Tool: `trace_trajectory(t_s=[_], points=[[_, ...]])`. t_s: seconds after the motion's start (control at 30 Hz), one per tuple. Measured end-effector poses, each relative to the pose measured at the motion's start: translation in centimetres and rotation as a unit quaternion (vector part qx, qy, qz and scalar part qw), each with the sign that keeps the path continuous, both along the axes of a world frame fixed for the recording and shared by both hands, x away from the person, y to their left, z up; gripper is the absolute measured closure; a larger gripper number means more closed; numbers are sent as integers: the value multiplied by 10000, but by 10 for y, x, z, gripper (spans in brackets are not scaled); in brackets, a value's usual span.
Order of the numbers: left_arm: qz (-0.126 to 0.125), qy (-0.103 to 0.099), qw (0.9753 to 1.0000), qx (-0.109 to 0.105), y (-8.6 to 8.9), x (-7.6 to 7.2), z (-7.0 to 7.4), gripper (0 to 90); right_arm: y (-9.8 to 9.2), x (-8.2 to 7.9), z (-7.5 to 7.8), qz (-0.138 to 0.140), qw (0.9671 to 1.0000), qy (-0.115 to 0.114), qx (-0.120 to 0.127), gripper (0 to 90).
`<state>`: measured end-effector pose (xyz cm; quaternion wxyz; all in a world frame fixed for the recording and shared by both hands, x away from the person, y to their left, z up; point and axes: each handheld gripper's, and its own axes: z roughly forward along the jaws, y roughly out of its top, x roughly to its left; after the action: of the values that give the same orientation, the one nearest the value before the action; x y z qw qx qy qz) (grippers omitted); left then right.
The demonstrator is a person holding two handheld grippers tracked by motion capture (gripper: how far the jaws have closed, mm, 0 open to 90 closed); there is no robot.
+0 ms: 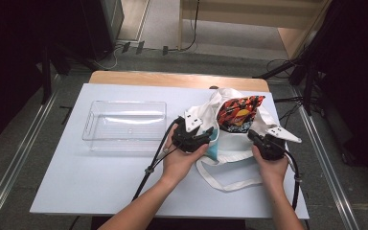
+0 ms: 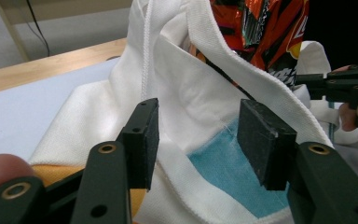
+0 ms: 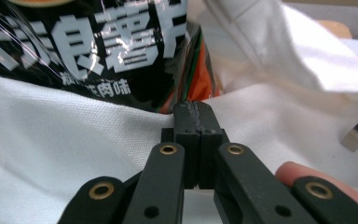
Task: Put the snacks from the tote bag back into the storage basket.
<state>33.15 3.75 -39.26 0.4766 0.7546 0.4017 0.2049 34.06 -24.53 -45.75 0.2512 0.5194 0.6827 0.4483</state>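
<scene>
High view has the white tote bag [image 1: 230, 139] slumped on the worktop [image 1: 100, 182], snack packet [image 1: 238, 112] poking out. It's soft cloth, so take the hemmed rim: your right gripper [image 3: 196, 112] is already pinched shut there, your left gripper [image 2: 198, 135] gapes at its side, while that crinkly, light packet wants gentle pressure.

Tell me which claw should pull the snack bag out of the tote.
Left. The left claw is open at the tote rim, free to reach the snack bag. The right claw is shut at the rim.
</scene>
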Motion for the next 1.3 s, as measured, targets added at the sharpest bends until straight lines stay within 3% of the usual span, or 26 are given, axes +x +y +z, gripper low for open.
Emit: trace_trajectory(t_s=[0.07,0.2,0.27,0.33,0.4,0.5,0.57,0.67,0.73,0.77,0.8,0.87,0.97,1.07,1.3], points=[[11,11,10000,-63,5,-3,2,468,0,-2,2,-64,9999,-140,0,871],[-53,-100,9999,-129,10,-12,5,435,-8,-15,17,-430,9970,-600,231,600],[-72,-140,9998,-119,9,-16,5,409,-14,-21,23,-919,9923,-814,-129,480],[-49,-179,9998,-33,6,-21,3,379,-26,-22,24,-1413,9851,-935,-283,387],[-14,-192,9998,65,1,-24,-3,322,-42,-19,20,-1892,9785,-803,-149,340],[5,-94,9999,68,-5,-24,-12,261,-61,-6,8,-2137,9764,-225,221,346],[-13,-46,9999,121,-9,-24,-16,234,-67,3,-1,-2035,9784,206,316,448],[-64,-64,9998,188,-12,-24,-22,238,-67,8,-4,-1640,9843,406,517,628],[45,-87,9995,299,-13,-20,-26,282,-62,11,-7,-1395,9878,559,403,770],[96,-48,9995,310,-12,-17,-29,338,-59,11,-8,-1413,9880,549,280,860],[104,12,9996,279,-12,-14,-31,400,-57,11,-8,-1483,9873,543,185,892],[1,120,9997,189,-10,-10,-35,528,-56,8,-8,-1447,9881,489,197,899],[65,117,9996,260,-11,-6,-40,684,-54,2,-10,-1353,9897,443,144,900],[142,168,9995,245,-9,-1,-43,743,-51,-9,-8,-1246,9917,317,9,900],[248,201,9993,193,-7,9,-41,792,-50,-41,7,-1084,9939,130,140,900]])
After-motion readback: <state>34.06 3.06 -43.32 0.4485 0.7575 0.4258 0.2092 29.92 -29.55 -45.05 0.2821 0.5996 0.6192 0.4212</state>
